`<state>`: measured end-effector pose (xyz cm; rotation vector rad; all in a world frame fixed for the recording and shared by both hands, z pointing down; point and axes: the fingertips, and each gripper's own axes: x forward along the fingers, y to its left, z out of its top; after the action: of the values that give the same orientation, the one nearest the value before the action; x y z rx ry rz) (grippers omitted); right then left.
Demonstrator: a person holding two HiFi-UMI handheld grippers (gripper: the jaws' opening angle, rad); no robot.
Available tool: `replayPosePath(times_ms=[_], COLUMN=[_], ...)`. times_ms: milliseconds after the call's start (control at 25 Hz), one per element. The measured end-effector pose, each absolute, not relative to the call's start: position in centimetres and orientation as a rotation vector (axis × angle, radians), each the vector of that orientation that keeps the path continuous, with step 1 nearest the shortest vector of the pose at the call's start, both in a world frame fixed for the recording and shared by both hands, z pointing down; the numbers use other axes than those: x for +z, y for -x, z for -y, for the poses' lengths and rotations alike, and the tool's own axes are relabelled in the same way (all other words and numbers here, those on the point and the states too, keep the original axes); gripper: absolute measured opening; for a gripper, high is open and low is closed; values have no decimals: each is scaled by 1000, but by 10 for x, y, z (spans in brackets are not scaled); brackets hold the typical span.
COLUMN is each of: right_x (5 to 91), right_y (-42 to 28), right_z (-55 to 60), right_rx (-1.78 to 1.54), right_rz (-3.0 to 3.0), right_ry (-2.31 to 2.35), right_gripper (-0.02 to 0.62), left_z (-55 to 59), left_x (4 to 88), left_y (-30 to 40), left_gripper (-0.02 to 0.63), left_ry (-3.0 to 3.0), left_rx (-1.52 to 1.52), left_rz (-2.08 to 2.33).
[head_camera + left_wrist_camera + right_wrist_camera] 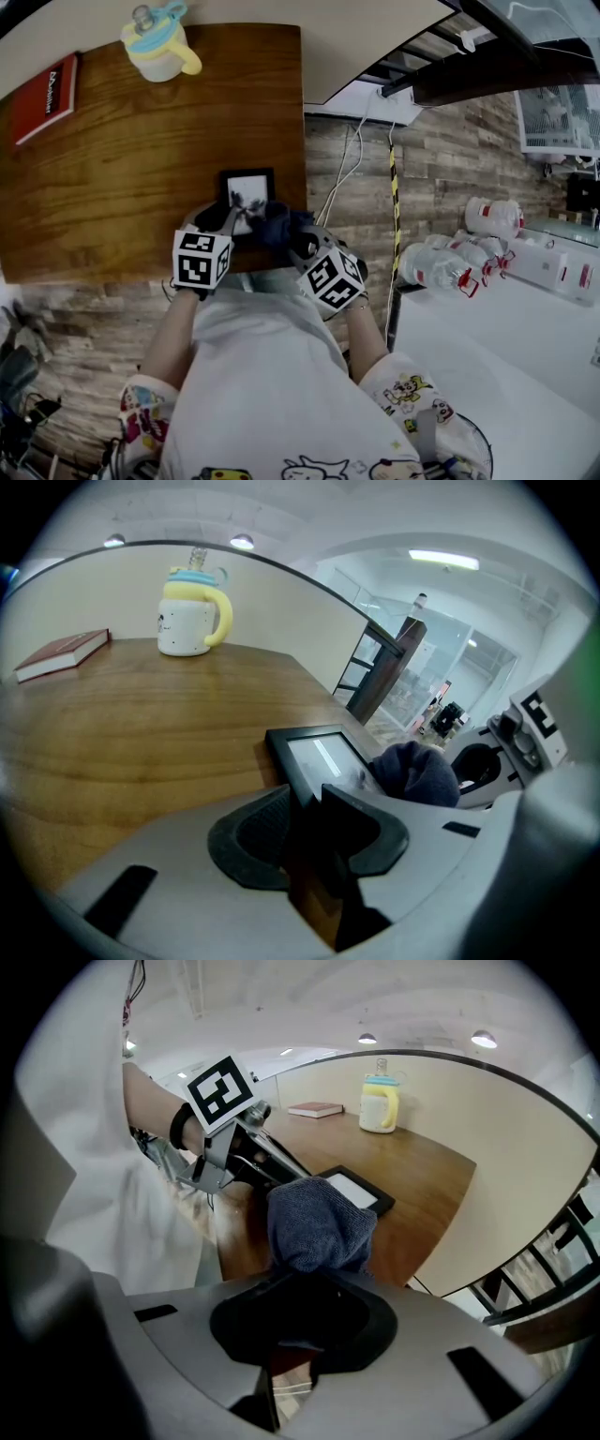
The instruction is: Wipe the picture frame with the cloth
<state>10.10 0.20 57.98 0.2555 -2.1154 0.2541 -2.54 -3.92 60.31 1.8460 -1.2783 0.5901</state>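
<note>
Bracing is done by the left gripper (305, 803), clamped on the picture frame (323, 757) at five o'clock on the table (112, 169), so the cloth (319, 1222) pinched in the right gripper (307, 1290) can be rubbed across it.

Far edge: we see a white cup with yellow handle and blue lid (157, 45) and a flat red book (45, 97) there.
Middle: our brown wooden bench (112, 187) lies bare.
Near right corner: a black picture frame (246, 195) sits here.

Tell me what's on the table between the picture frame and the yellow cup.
Nothing: between picture frame and cup the table is bare wood, clear in the head view.
</note>
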Motion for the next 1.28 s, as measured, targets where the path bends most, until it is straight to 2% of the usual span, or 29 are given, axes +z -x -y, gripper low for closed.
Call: replayPosePath(times_ms=[320,800,1280], right_x=[580,536,470], right_y=[-132,-129,-111], right_z=[7,26,65], right_rx=[282,344,330], right_rz=[2070,2201,2398], right_ry=[-345,-484,-636], right_gripper=[44,44,46], left_z=[39,43,67], left_x=[604,599,538], left_y=[26,28,39], left_gripper=[103,104,104], left_ry=[-1845,-1882,-1996], left_rx=[587,593,522], left_rz=[1276,1299,1383])
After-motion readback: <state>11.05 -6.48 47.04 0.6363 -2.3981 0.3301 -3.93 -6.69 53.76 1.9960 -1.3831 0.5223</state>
